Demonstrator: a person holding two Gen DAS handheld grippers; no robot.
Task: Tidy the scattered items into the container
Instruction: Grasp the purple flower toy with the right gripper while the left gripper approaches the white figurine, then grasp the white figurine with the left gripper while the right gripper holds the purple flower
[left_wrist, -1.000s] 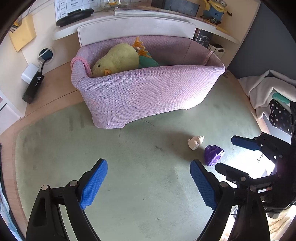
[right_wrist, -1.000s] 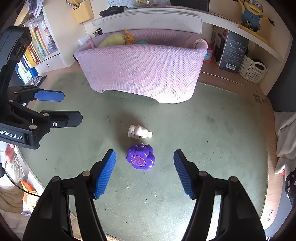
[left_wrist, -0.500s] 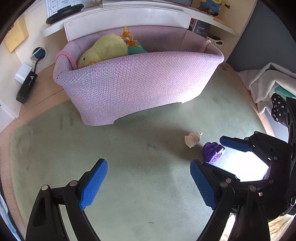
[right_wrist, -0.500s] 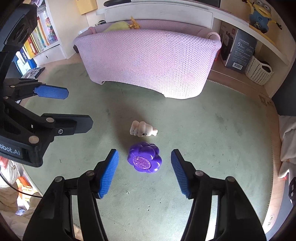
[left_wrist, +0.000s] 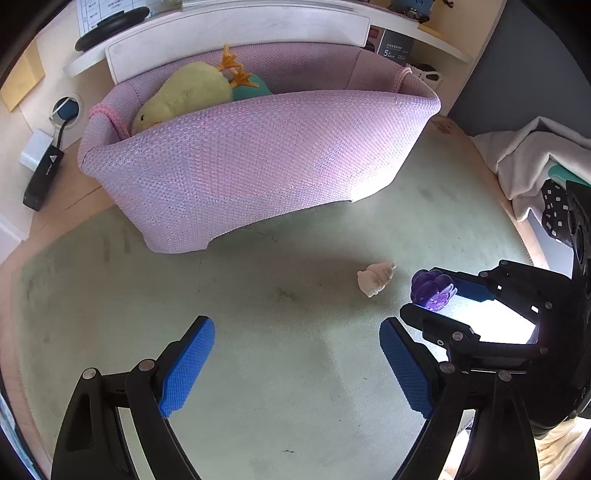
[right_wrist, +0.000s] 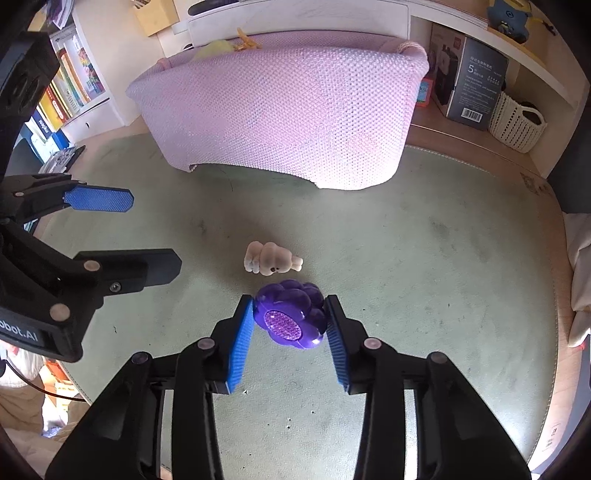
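Note:
A purple flower-shaped toy (right_wrist: 291, 318) sits between the blue pads of my right gripper (right_wrist: 290, 332), which is shut on it just above the green rug (right_wrist: 424, 258). The toy also shows in the left wrist view (left_wrist: 430, 290). A small white plush figure (right_wrist: 271, 258) lies on the rug just beyond it, and shows in the left wrist view (left_wrist: 375, 278). The pink knitted basket (right_wrist: 288, 107) stands at the far side of the rug, with a yellow plush duck (left_wrist: 184, 96) inside. My left gripper (left_wrist: 295, 365) is open and empty over the rug.
White cloth (left_wrist: 524, 162) lies at the rug's right edge. A dark box (right_wrist: 469, 81) and a cream basket (right_wrist: 517, 122) stand behind the pink basket on the right. A bookshelf (right_wrist: 70, 88) is at the left. A black power adapter (left_wrist: 42, 177) lies on the wooden floor.
My right gripper has closed its pads onto the purple flower toy, which lay loose between open fingers before. The left gripper has moved a little closer to the basket.

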